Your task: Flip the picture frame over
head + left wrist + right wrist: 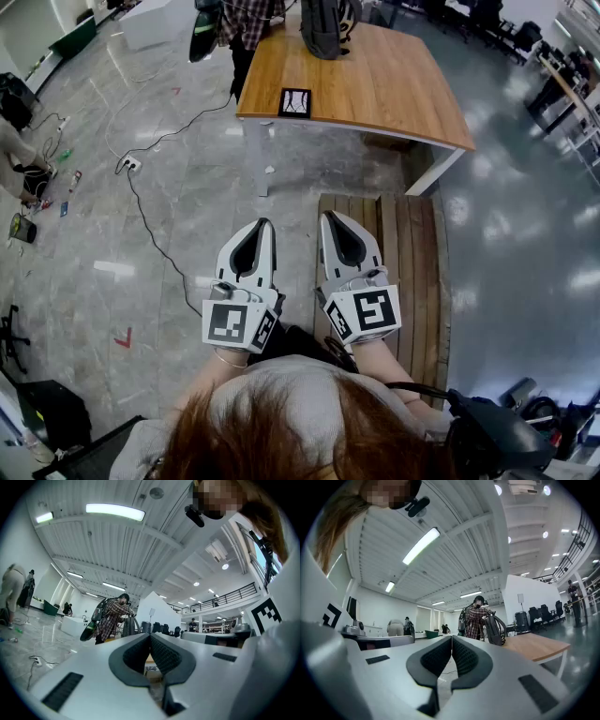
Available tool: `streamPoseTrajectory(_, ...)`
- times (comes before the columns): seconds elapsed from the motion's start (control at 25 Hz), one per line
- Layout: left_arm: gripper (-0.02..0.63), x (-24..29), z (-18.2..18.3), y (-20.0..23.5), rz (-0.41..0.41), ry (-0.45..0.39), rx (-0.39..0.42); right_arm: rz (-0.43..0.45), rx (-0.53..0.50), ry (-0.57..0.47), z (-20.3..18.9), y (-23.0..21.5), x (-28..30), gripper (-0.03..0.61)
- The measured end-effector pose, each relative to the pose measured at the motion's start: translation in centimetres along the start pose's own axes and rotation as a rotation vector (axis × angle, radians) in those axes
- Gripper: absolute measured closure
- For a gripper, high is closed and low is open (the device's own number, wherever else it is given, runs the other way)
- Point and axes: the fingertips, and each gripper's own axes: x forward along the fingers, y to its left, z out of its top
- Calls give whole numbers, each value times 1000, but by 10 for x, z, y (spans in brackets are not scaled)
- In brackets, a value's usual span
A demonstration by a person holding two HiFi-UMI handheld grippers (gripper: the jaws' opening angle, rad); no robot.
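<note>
A small black picture frame (294, 102) with a white face lies flat near the front edge of the wooden table (375, 84), far ahead of me. I hold both grippers close to my body above the floor, well short of the table. My left gripper (265, 223) is shut with its tips together and nothing between them, as the left gripper view (150, 635) also shows. My right gripper (327, 217) is shut and empty too, its pads meeting in the right gripper view (451, 638). Neither touches the frame.
A dark backpack (325, 26) stands at the table's far edge, and a person in a plaid shirt (246, 21) is beside it. A cable with a power strip (130, 164) runs over the tiled floor at the left. A wooden pallet (403, 253) lies under my right gripper.
</note>
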Motion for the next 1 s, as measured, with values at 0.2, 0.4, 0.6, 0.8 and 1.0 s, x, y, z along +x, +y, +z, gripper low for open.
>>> streamPoseTrajectory(0.2,607,12,1,11,6,-9,0,-6,-4,-9,0,-10,15,565)
streamPoseTrajectory(0.4,607,39,1,28,13,-21,3,-6,-16,-16,0,-22,42,565)
streamPoseTrajectory(0.6,607,91,0,53,-6,-26,5,-24,-33,-33,1,-47,89,565)
streamPoseTrajectory(0.8,607,160,-6,90,-45,-13,9,-56,-41,-37,-2,-76,158,564)
streamPoseTrajectory(1.0,607,231,0,125,-93,-2,24,-88,-25,-47,5,-103,227,565)
